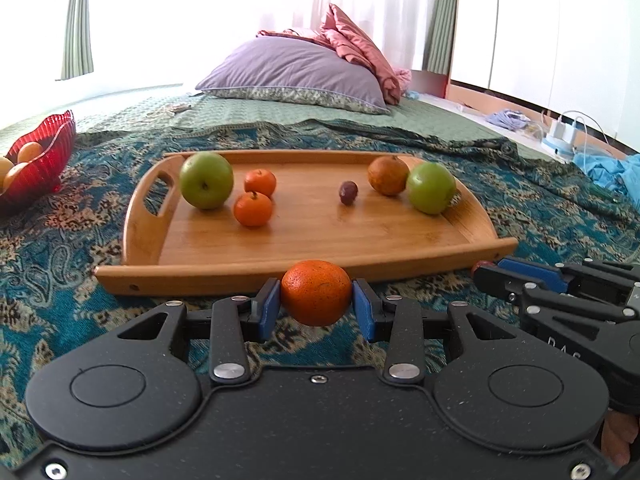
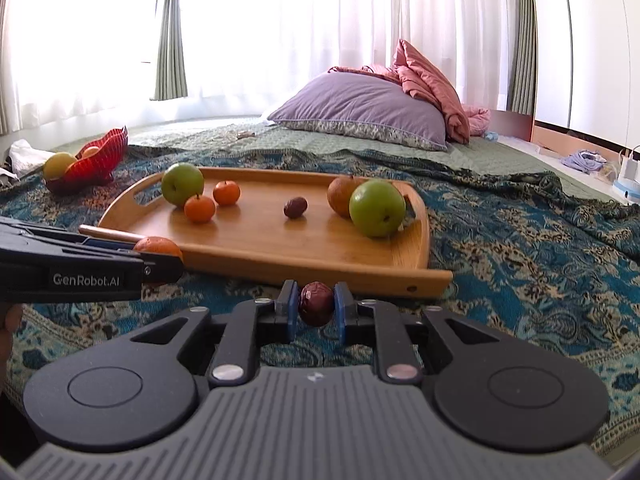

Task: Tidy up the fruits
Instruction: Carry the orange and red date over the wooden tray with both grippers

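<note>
Fruits on tray (image 1: 472, 236), one in each set of tongs.
Left tongs (image 1: 316, 302) clamp an orange (image 1: 316, 298); right tongs (image 2: 316, 309) clamp a date (image 2: 316, 309), both just short of the tray's near rim, above the bedspread (image 2: 520, 248). Tray holds two apples (image 1: 206, 185), two tangerines (image 1: 253, 209), a date, a brownish fruit (image 1: 387, 175). Red bowl (image 1: 38, 168) far left holds more fruit.

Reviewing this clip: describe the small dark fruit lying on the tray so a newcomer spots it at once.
Find the wooden tray on the patterned bedspread. Near its middle, between two small oranges and a green apple, lies the dark date. It is the tray's smallest fruit and its only brownish-purple one.
</note>
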The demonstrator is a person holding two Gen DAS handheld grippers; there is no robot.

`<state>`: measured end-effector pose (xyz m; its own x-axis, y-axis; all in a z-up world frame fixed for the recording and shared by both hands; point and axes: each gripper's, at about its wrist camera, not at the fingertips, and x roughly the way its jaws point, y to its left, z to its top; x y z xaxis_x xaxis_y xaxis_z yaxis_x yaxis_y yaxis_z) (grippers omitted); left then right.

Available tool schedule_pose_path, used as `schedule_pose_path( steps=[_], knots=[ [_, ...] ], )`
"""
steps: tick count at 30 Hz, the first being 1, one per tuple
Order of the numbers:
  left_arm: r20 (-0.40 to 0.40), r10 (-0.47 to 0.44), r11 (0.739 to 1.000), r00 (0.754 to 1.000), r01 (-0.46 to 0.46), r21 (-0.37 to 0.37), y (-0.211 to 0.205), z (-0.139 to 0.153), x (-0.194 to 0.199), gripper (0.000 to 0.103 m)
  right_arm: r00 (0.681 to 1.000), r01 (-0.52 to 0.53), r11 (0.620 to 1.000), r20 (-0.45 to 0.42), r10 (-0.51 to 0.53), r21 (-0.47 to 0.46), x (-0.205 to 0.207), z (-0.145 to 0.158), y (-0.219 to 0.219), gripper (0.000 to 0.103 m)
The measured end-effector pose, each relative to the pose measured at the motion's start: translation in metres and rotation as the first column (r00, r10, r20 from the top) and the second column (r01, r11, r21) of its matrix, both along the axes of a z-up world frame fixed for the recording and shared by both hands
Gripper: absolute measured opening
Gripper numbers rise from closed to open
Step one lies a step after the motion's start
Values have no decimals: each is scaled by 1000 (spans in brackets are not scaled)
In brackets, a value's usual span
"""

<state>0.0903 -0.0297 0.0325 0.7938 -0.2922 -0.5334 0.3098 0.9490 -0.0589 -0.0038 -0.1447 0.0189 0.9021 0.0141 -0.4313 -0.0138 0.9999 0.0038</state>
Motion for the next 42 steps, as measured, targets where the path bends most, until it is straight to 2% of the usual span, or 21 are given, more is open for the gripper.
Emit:
schedule_pose_path(
  steps=[10, 22, 42],
  knots=[
    [-2, 50, 999, 999, -50, -16, 13, 10, 31, 37, 1000, -5, 1000, 28, 5, 9, 36, 15, 5, 23],
    [-53, 93, 995, 994, -95, -38, 14, 1, 71, 37, 1000, -8, 999, -26, 9, 33, 89, 13, 14, 23],
    [-58, 99, 995, 993, -100, -18, 6, -10, 87, 38, 996, 4, 999, -85, 0, 53, 119, -4, 23, 24]
  ],
)
